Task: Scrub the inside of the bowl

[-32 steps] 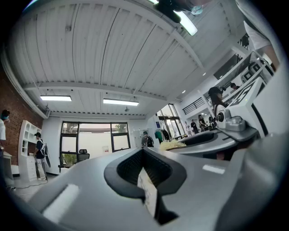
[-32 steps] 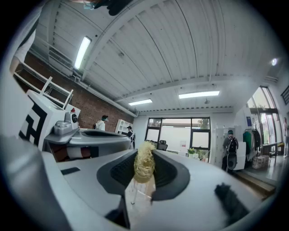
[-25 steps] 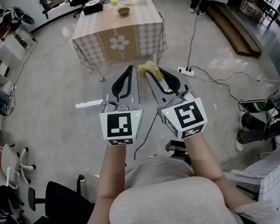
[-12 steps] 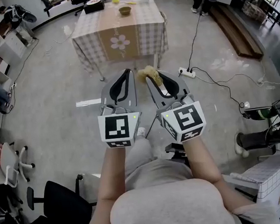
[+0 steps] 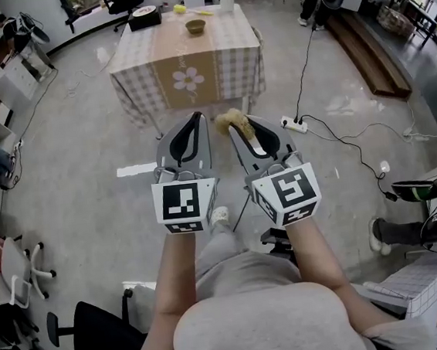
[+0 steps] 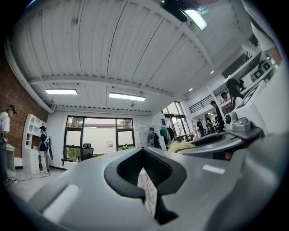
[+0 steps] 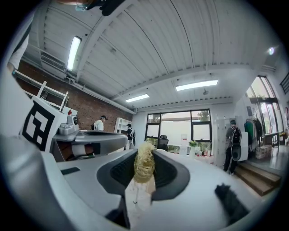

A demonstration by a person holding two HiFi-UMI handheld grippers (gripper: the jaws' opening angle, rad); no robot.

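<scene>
An open-plan lab-cum-office, its polished grey floor [image 5: 76, 146] carrying swivel chairs [image 5: 11, 270], a power strip [image 5: 294, 125] and a table [image 5: 138, 70] in checked cloth, with white shelving [image 6: 32, 142], a brick wall [image 7: 90, 110], tall windows [image 7: 180, 131] and ceiling strip lights [image 7: 196, 85].

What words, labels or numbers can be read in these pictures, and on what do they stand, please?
None: no readable text shows in any view.
Left cube and right cube: black-and-white coded squares, no letters or numbers.
Tablecloth: a flower print, no words.
Things on the far table and shelves: too small to tell.
</scene>
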